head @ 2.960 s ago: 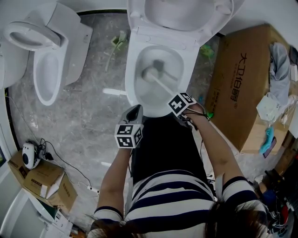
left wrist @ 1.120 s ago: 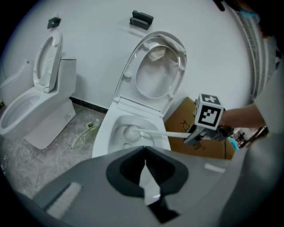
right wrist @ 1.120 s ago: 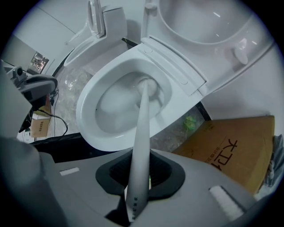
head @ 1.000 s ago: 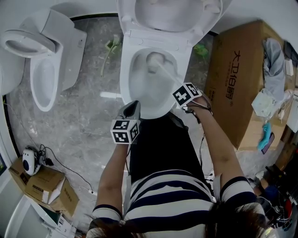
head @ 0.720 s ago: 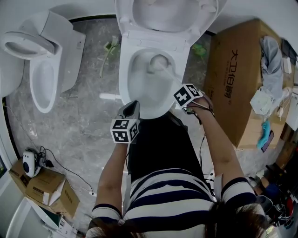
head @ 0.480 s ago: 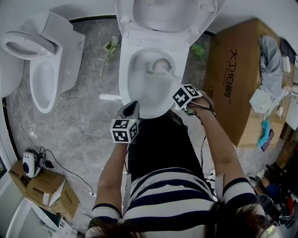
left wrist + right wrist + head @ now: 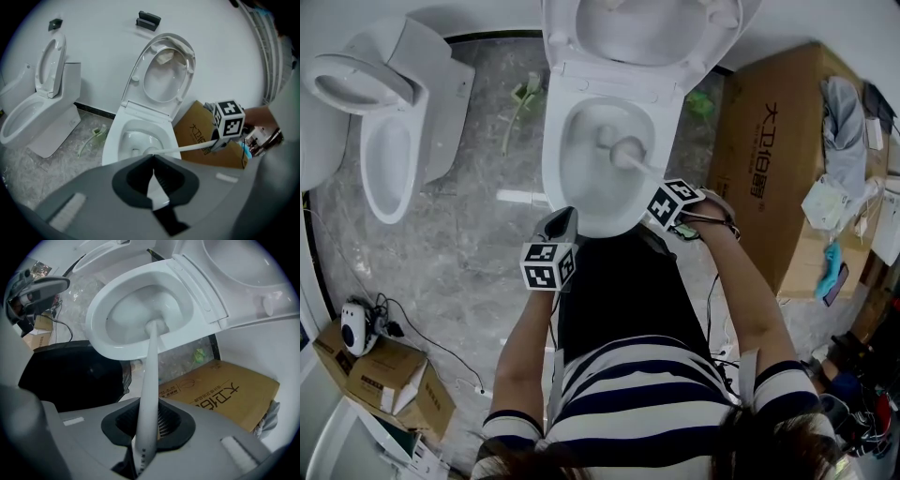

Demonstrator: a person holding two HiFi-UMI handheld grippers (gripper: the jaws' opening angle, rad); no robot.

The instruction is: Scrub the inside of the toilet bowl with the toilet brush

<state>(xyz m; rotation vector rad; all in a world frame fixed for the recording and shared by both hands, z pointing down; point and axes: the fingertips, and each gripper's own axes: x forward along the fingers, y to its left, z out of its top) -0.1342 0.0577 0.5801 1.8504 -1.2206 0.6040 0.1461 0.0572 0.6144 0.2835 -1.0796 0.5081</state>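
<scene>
While clamped mid-scrub, right gripper (image 7: 147,430): shut tight round the toilet brush (image 7: 151,366) handle.
Left gripper (image 7: 153,179): jaws together, empty, idle at the near left.
Brush head (image 7: 610,142): inside toilet bowl (image 7: 555,178), far part.
Technique: press firmly; sweep round every wall.

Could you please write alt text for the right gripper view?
The right gripper clamps the white handle of a toilet brush whose head is down inside the open toilet bowl. A cardboard box lies at lower right.
</scene>
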